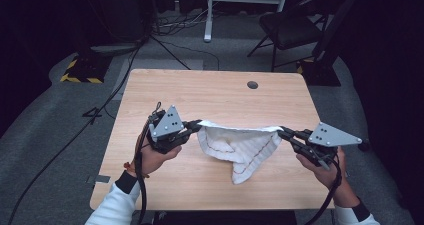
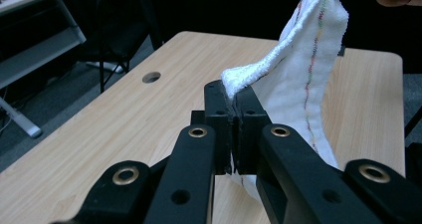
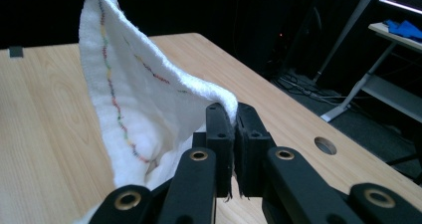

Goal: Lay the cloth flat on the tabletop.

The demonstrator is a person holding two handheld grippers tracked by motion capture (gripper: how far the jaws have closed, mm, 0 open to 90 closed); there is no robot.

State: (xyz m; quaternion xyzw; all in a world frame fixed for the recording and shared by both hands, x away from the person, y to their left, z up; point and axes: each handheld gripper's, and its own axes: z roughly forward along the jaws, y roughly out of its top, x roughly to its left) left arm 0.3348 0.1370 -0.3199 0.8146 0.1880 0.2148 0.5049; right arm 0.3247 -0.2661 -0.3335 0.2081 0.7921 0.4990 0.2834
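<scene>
High view: we see the left gripper (image 1: 196, 125) clamped on one corner of the white towel (image 1: 240, 146) above the table (image 1: 210, 92). The towel's top edge stretches to the right gripper (image 1: 281, 131), clamped on the other corner. The lowest fold seems to touch the wood.
</scene>
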